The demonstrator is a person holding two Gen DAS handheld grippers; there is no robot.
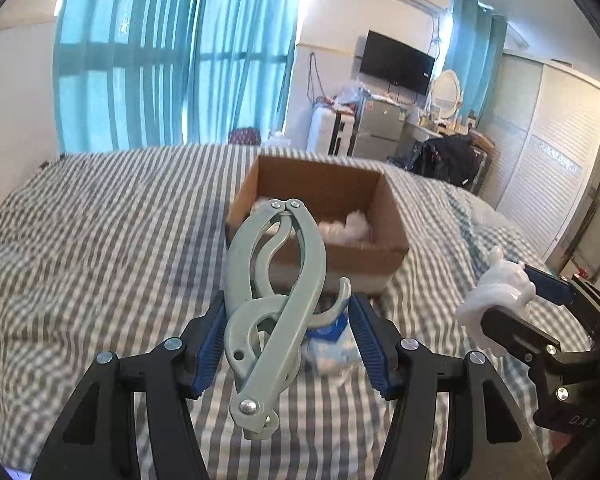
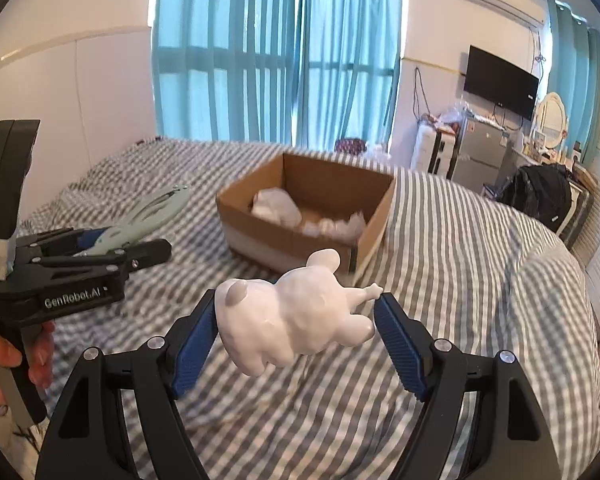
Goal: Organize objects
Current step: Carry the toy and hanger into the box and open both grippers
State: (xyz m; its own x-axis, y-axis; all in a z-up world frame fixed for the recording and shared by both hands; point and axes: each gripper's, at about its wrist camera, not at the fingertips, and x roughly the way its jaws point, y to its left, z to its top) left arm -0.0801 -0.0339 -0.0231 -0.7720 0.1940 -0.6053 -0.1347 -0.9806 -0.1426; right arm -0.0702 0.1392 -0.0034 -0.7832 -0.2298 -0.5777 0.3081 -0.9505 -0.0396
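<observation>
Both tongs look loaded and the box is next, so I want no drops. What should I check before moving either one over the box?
1. Left tongs grip on the hanger: cannot tell; the folded hanger sits between the pads, but only the left pad visibly touches it.
2. Right tongs grip on the figurine: ok, pinched between both pads.
3. Box open on top: ok.
4. Room inside the box: ok, white items lie there, but some floor shows bare.
5. Path to the box: ok, only striped bed between.
6. Tongs apart from each other: ok.
</observation>
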